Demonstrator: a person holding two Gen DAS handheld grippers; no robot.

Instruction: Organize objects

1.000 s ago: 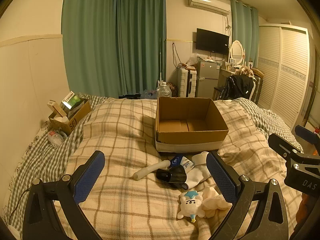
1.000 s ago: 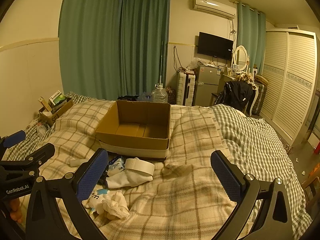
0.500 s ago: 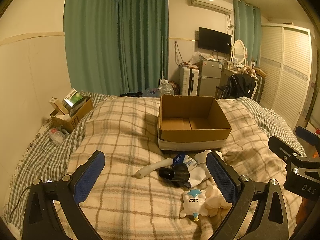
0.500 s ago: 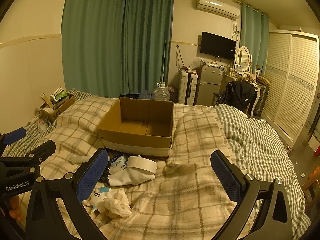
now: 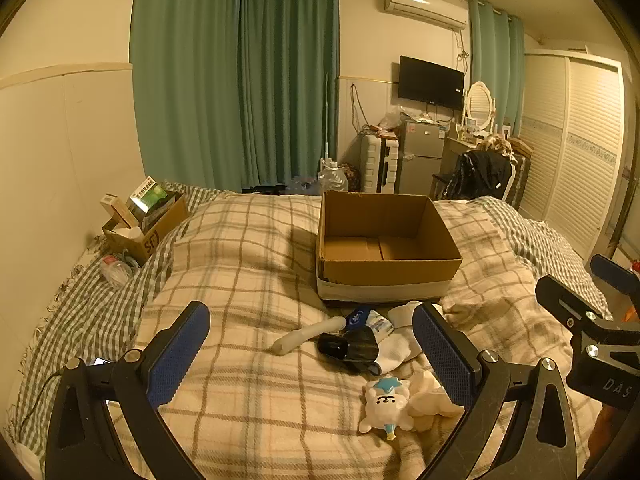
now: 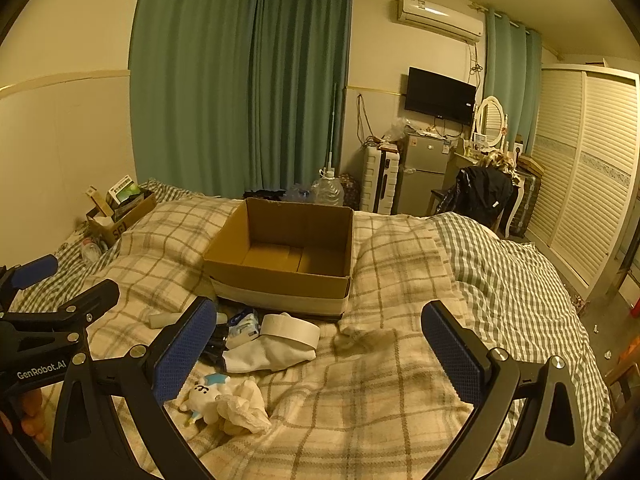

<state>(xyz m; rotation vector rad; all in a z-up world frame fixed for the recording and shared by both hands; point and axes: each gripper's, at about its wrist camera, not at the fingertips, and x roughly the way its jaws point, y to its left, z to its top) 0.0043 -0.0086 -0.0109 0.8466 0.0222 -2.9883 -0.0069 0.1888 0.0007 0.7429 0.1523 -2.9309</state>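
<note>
An empty brown cardboard box (image 5: 384, 236) (image 6: 288, 252) stands open on the plaid bed. Just in front of it lies a small pile: a white tube (image 5: 308, 334), a black object (image 5: 348, 350), a blue-and-white packet (image 5: 366, 318) (image 6: 242, 322), white socks (image 5: 400, 344) (image 6: 280, 344) and a white plush toy (image 5: 384, 404) (image 6: 216, 398) beside crumpled cloth. My left gripper (image 5: 310, 356) hovers open above the pile with nothing between its fingers. My right gripper (image 6: 318, 354) is open too, just right of the pile, holding nothing.
A smaller carton (image 5: 144, 222) full of packets sits at the bed's far left by the wall. Beyond the bed are green curtains, a water jug (image 5: 332, 178), a small fridge (image 5: 420, 156), a chair with a dark jacket (image 5: 480, 176) and a louvred wardrobe (image 5: 576, 148).
Both views have tilted up slightly, so the box and pile sit a little lower in frame. Both grippers stay open, and no object on the bed has shifted.
</note>
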